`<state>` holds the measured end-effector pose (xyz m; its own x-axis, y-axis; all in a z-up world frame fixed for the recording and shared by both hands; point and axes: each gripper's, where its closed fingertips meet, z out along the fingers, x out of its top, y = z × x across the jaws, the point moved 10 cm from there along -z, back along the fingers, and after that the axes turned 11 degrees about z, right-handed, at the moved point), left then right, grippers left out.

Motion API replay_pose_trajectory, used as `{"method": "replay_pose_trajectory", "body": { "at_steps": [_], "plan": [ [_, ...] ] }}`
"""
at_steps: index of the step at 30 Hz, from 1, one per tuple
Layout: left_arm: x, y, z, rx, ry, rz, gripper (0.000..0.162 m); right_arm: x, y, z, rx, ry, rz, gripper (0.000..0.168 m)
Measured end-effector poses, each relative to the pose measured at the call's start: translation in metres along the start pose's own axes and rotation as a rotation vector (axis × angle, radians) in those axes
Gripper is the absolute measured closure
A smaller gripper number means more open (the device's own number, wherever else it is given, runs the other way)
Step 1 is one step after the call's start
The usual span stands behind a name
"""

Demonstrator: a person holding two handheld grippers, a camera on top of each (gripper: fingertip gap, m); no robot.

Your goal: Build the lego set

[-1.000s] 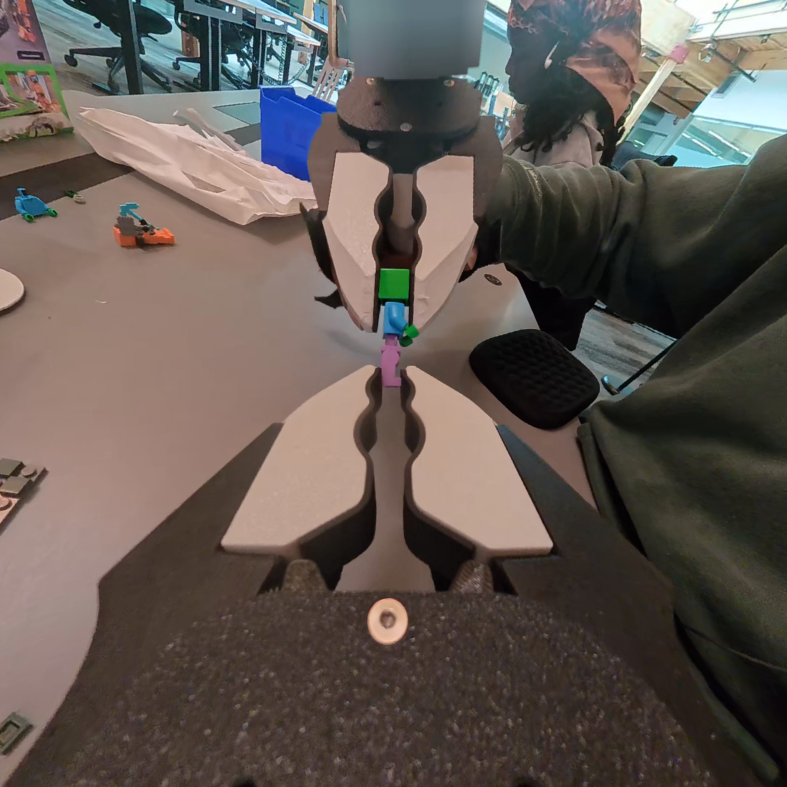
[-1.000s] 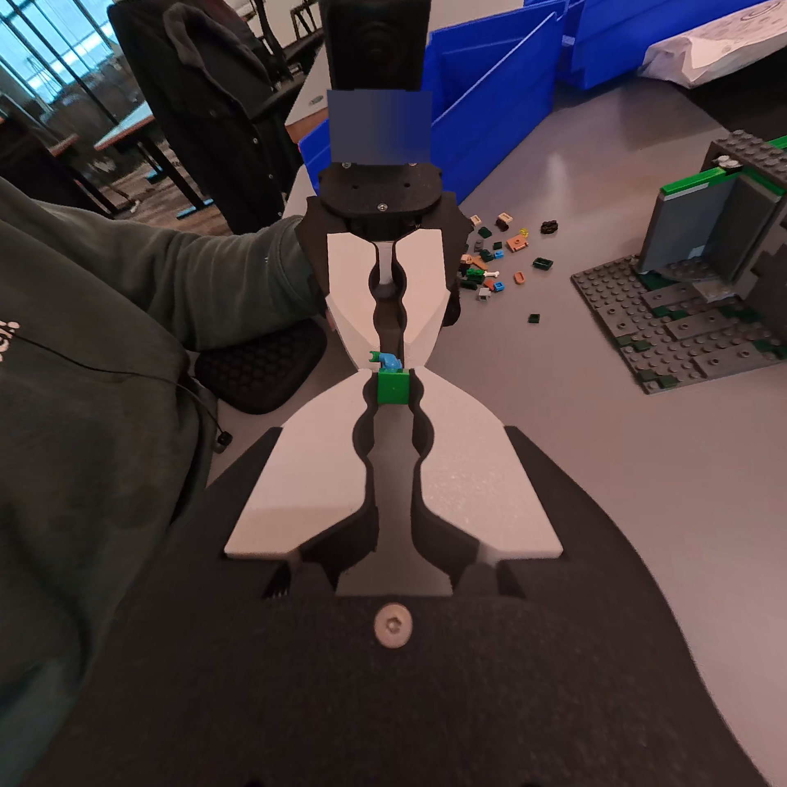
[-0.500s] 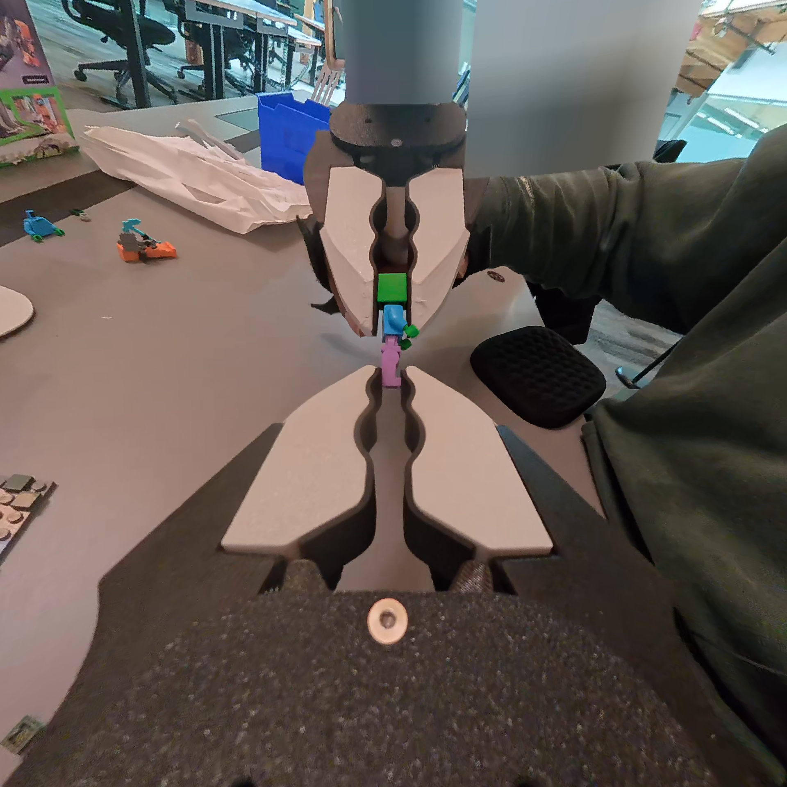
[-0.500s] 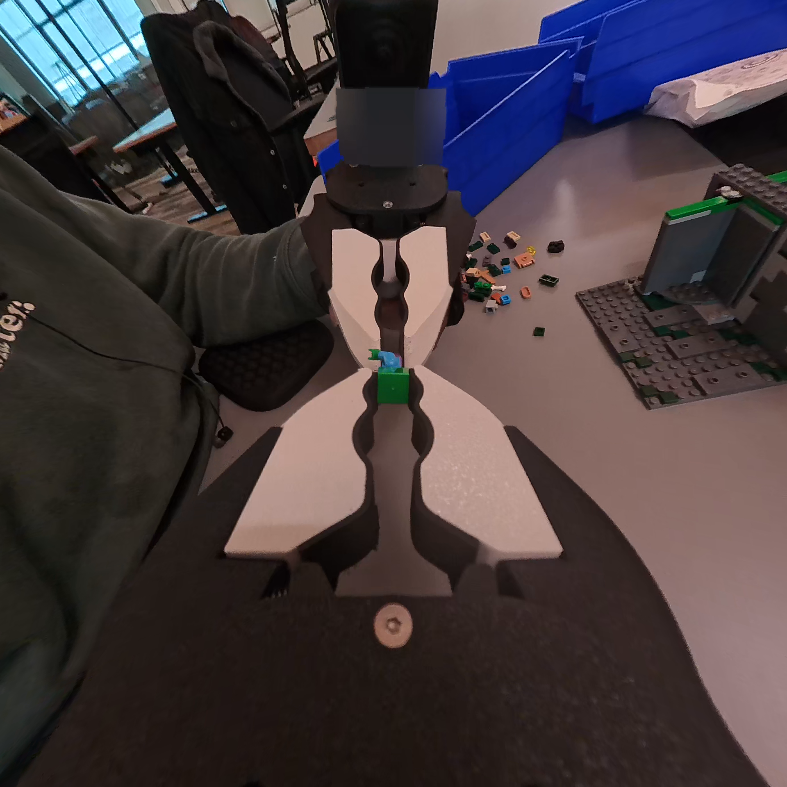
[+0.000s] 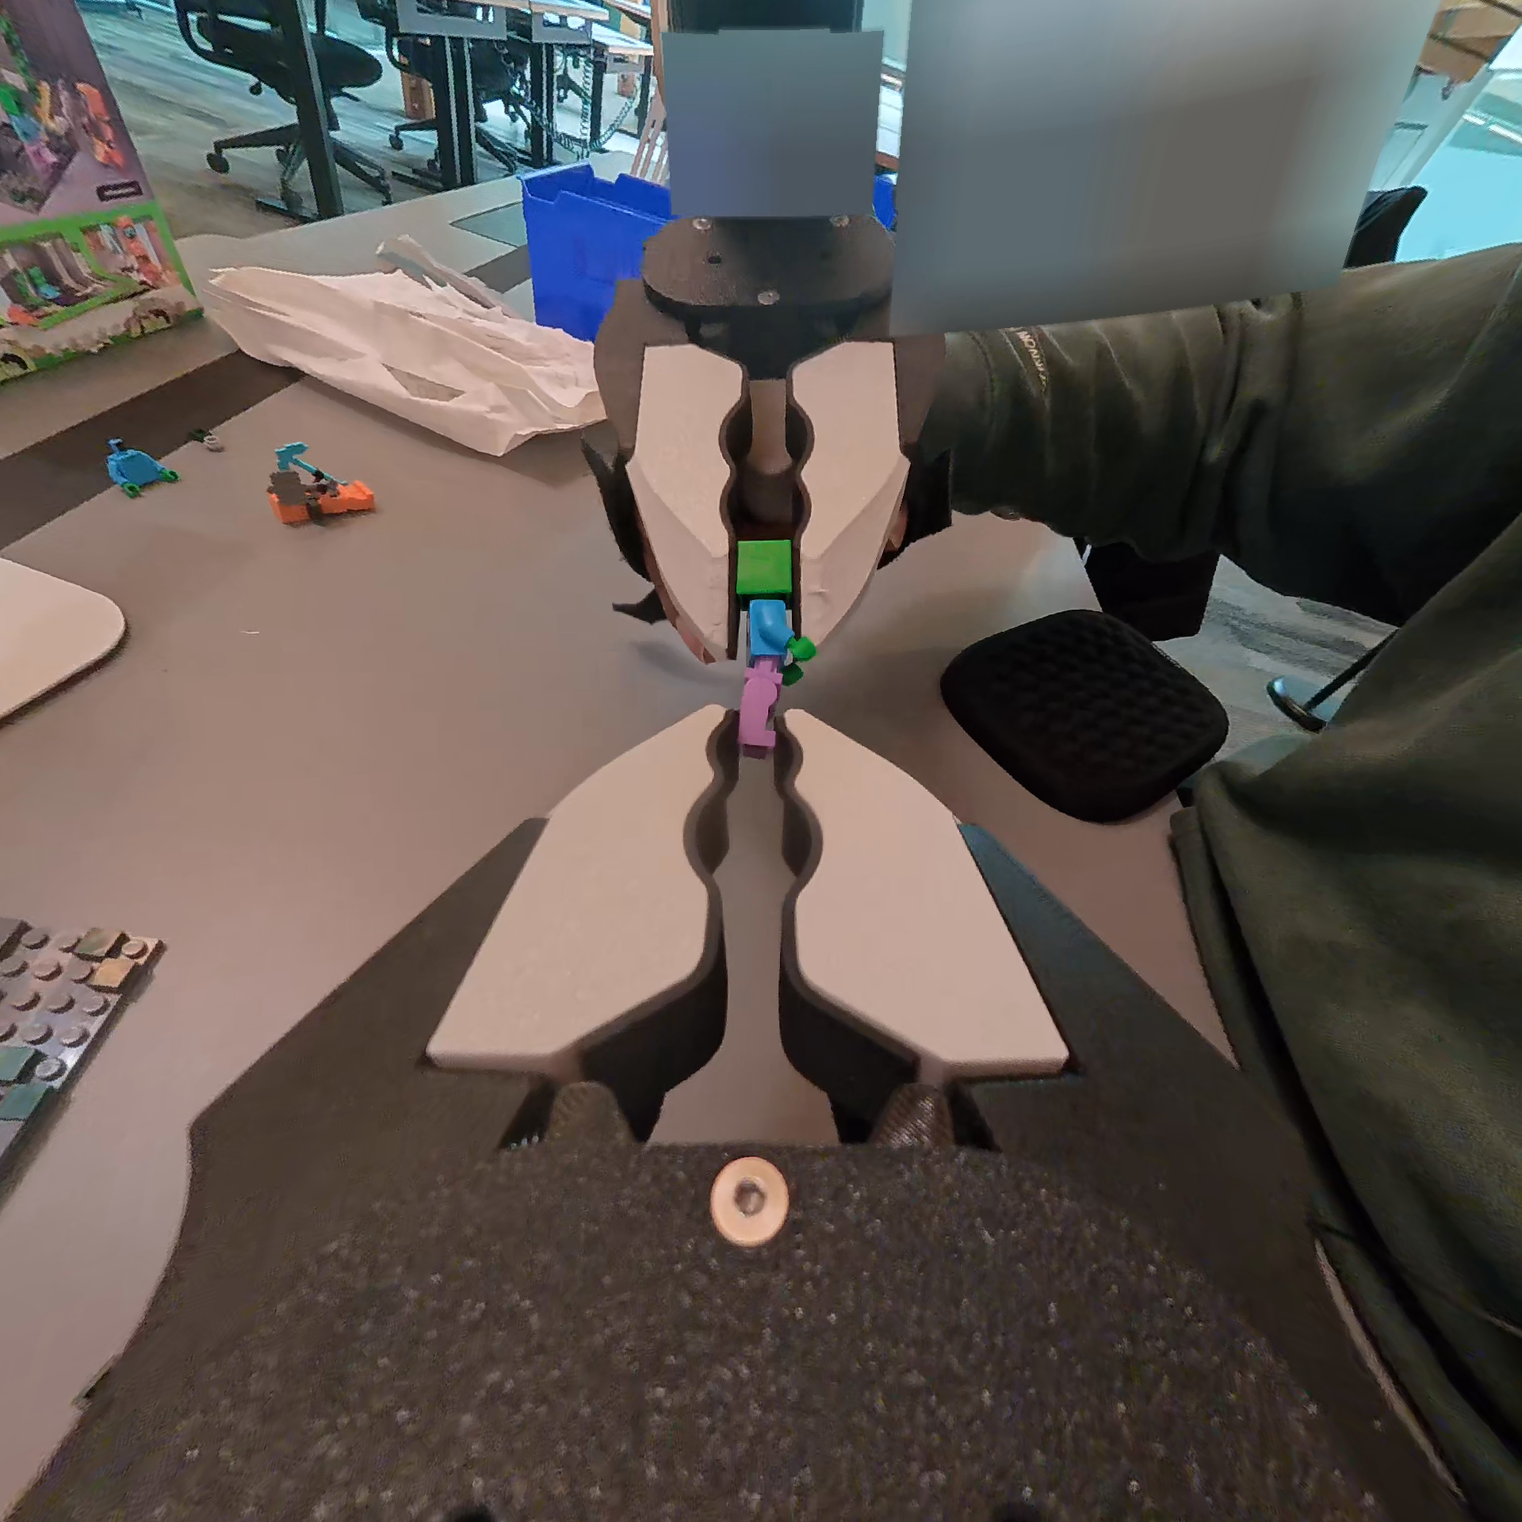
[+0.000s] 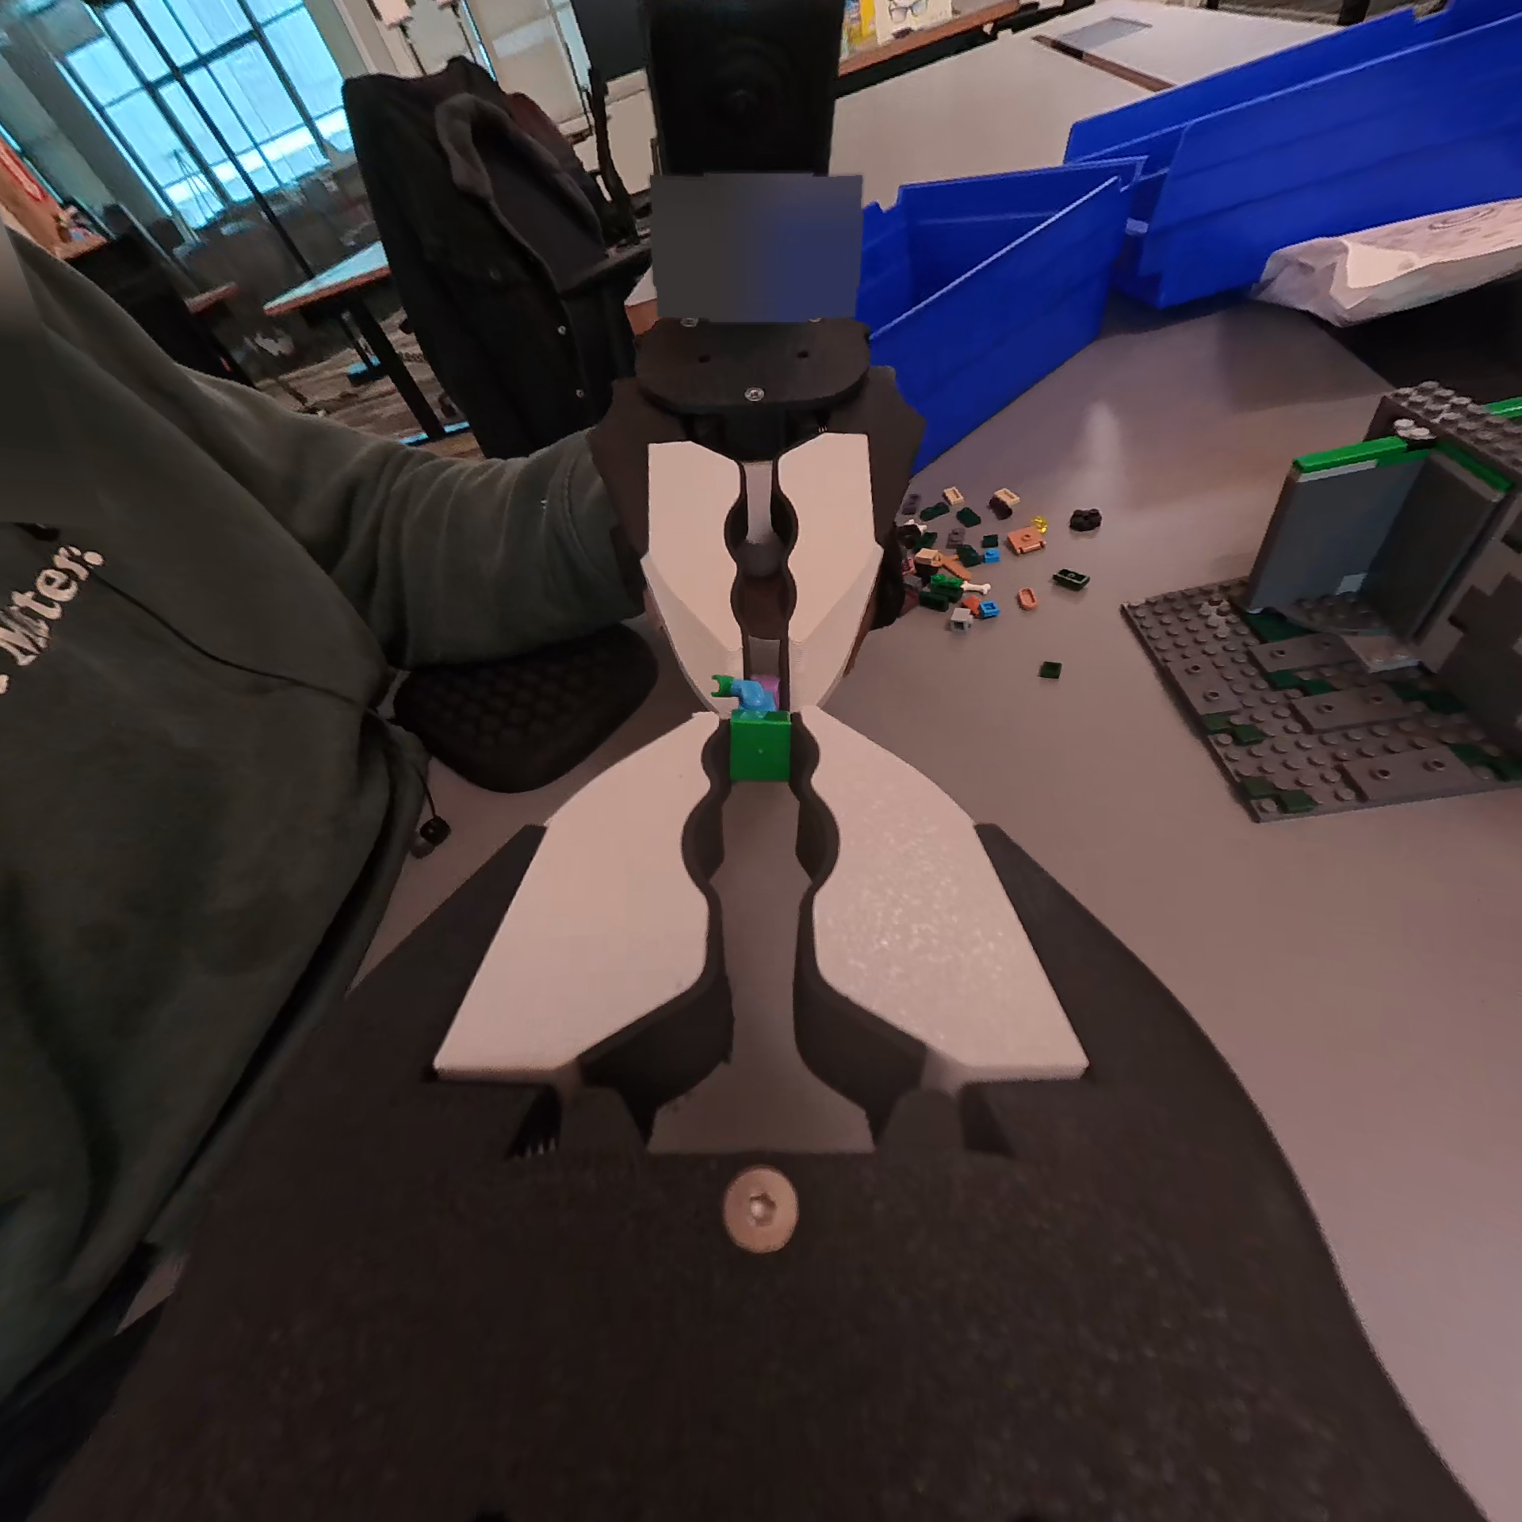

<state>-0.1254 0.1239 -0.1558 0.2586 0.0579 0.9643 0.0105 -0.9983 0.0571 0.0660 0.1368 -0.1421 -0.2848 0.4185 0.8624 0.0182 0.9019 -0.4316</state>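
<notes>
Setting: grey counter [image 5: 346, 741] in an office.
Minifigure [image 5: 764, 659]: held in mid-air between my two tools.
Left tool [image 5: 753, 729]: clamped on its purple legs [image 5: 758, 708].
Right tool [image 6: 759, 745]: clamped on its green head [image 6: 759, 745].
Beyond: loose bricks [image 6: 980, 560], grey build [image 6: 1359, 642].

open office behind a grey work table, daylight from big windows

the grey table [image 5: 346, 741] has a darker strip along its far left side. past it stand black desks with dark legs [image 5: 445, 99] and black wheeled office chairs [image 5: 272, 91] on a pale floor. in the right wrist view a tall grid window [image 6: 189, 140] glows blue-white, and a dark coat [image 6: 494, 263] hangs over a chair back in front of more tables [image 6: 329, 280]. a black mesh seat cushion [image 5: 1087, 708] sits just beyond the table's edge.
</notes>
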Motion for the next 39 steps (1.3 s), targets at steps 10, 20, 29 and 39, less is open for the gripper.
{"method": "replay_pose_trajectory", "body": {
  "at_steps": [10, 20, 29, 39],
  "plan": [
    [0.0, -0.004, -0.001, 0.021, 0.038, -0.042, 0.155, -0.001, -0.002, 0.0, -0.075, 0.048, -0.054, 0.156],
    [0.009, 0.001, 0.001, 0.098, 0.042, -0.016, 0.155, -0.005, -0.004, -0.005, -0.07, 0.149, -0.058, 0.156],
    [0.012, 0.002, 0.002, 0.119, 0.113, -0.012, 0.155, -0.007, -0.003, -0.005, -0.053, 0.217, -0.017, 0.155],
    [0.021, 0.008, -0.004, 0.127, 0.089, 0.04, 0.154, -0.013, -0.004, 0.004, -0.032, 0.166, -0.029, 0.156]
  ]
}}
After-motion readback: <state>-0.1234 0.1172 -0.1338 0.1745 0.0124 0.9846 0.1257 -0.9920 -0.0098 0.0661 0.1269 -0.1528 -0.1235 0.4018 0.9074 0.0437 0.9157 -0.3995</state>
